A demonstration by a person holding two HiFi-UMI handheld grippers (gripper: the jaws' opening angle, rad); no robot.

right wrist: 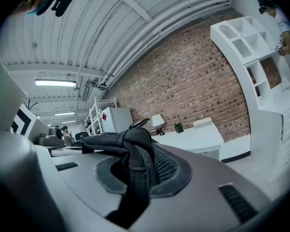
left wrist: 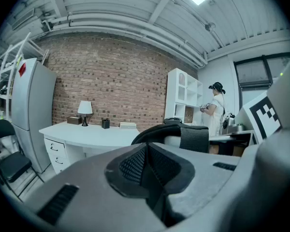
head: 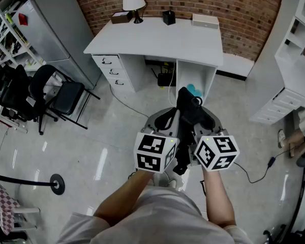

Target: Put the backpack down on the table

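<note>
Clamped shut on the straps (right wrist: 130,149), my left fingers (left wrist: 129,167) and right fingers (right wrist: 170,168) hold the backpack (head: 189,113) in the air over the floor (head: 117,136), well short of the tabletop (head: 162,37). I should carry it forward level and lower it until its base rests flat before loosening.

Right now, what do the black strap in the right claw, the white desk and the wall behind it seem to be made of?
The strap looks like woven fabric webbing, matte, with a ribbed weave showing. The desk is probably painted or laminated board: smooth, evenly white, no grain visible. The wall is bare brick, reddish, with pale mortar lines.
</note>
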